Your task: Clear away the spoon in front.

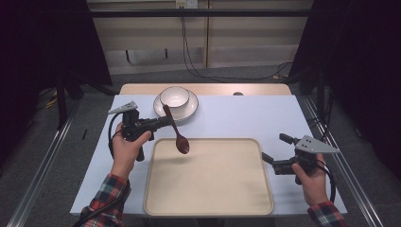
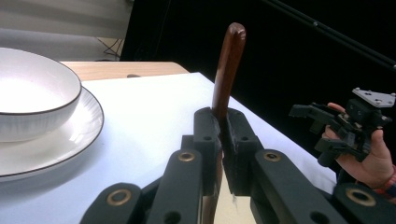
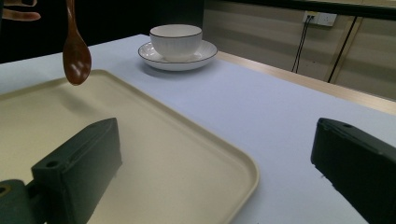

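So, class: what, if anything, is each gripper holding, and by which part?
The left gripper clamps the wooden spoon by its handle, bowl hanging down. The right gripper holds nothing; its jaws are open.

Spoon [image 1: 176,130] reddish-brown wood – tray [image 1: 208,198] cream. Bowl [image 1: 174,97] and saucer [image 1: 188,112] white, dark rim line. Worktop [image 1: 246,118] pale blue-white – sleeves [image 1: 106,196] red-green plaid, fingers [image 3: 77,172] black.
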`<state>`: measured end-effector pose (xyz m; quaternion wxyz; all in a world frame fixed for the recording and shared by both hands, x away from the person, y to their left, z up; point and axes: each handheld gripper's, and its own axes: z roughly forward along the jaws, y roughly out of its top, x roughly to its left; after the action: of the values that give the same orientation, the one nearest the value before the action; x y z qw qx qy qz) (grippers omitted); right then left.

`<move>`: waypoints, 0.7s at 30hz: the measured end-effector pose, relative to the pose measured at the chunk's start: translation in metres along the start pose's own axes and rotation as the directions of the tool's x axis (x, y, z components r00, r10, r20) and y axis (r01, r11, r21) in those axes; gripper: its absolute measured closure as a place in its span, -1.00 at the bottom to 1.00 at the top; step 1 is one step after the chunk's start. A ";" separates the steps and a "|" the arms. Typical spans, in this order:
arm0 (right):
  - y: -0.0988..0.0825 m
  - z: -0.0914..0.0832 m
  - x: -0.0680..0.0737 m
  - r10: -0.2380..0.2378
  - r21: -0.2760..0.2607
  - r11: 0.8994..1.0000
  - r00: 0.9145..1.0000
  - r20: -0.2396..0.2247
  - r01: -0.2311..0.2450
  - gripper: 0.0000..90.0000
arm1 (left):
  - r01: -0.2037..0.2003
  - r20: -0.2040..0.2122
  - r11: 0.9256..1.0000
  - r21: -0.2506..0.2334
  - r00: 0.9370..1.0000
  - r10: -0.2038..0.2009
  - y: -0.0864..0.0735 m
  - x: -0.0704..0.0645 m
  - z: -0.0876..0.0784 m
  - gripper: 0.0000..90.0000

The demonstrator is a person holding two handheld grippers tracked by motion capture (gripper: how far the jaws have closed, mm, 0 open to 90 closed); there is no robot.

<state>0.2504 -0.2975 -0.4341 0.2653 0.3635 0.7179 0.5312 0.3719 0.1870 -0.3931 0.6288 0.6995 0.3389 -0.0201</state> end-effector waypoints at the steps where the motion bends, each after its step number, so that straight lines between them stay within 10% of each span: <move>1: 0.000 0.000 0.000 0.001 0.001 1.000 1.000 -0.001 -0.001 -0.97 | -0.004 0.007 1.000 0.004 1.000 0.003 -0.001 0.000 0.000 0.88; 21: 0.000 0.000 0.000 -0.004 0.004 1.000 1.000 0.001 0.004 -0.97 | 0.018 0.047 0.999 0.040 0.999 -0.020 -0.016 -0.008 -0.004 0.88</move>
<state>0.2505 -0.2976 -0.4343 0.2659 0.3629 0.7194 0.5292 0.3566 0.1870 -0.4022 0.6225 0.7078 0.3303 -0.0494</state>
